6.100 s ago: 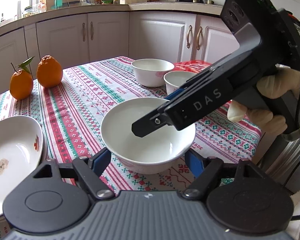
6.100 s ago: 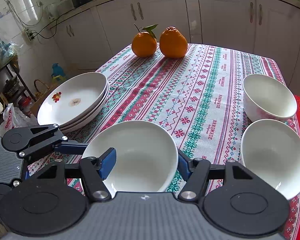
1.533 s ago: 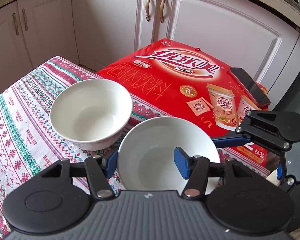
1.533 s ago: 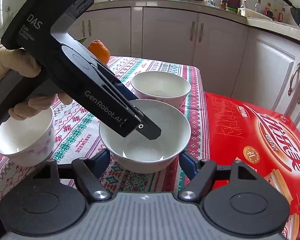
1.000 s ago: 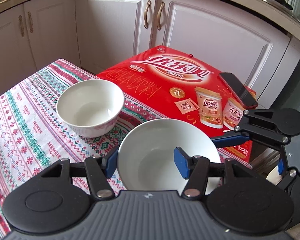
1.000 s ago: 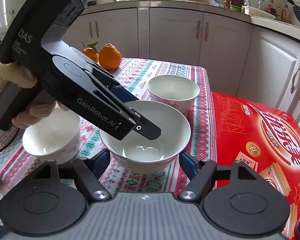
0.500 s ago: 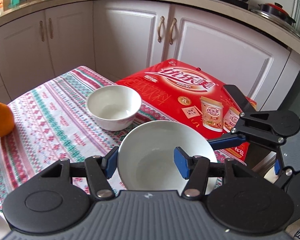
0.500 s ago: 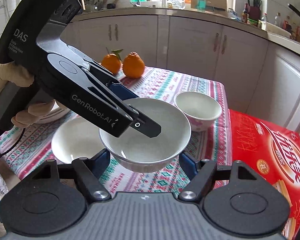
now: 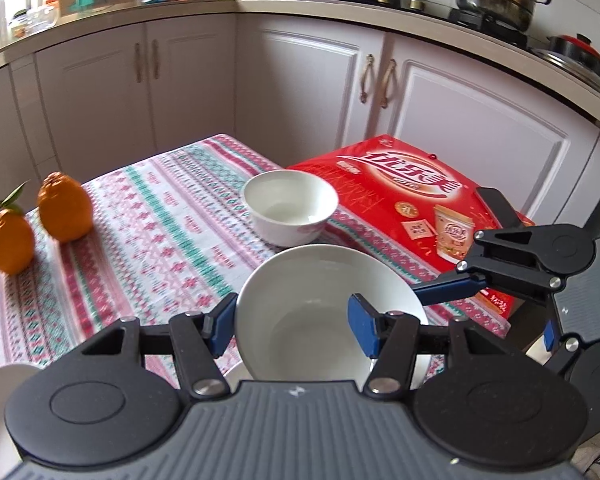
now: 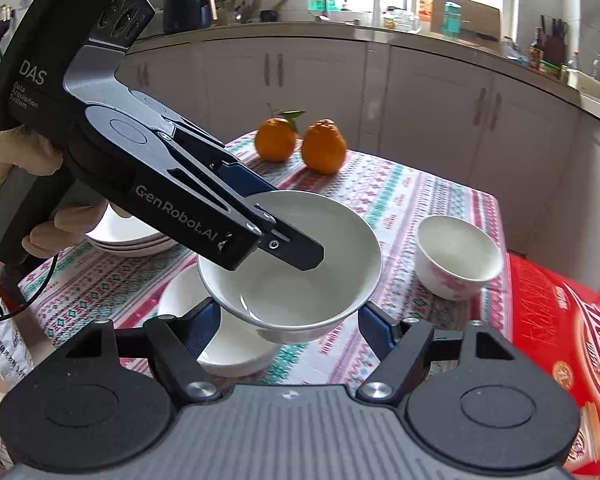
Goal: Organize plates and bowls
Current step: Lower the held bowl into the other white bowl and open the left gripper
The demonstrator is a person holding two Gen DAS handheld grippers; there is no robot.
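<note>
L tool (image 10: 296, 254) w/ bowl (image 10: 300, 280) now above 2nd bowl (image 10: 228, 344).

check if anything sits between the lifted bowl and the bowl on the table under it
Nothing visible does. The lifted bowl, pinched at its rim by the left gripper, hangs directly over the lower bowl, with only open air between them. The small bowl stands off to the side.

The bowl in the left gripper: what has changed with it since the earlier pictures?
The left gripper took the bowl by its rim beside the red box, lifted it and carried it toward the plates; now it hangs above the other bowl. The small bowl, oranges and plates stayed.
</note>
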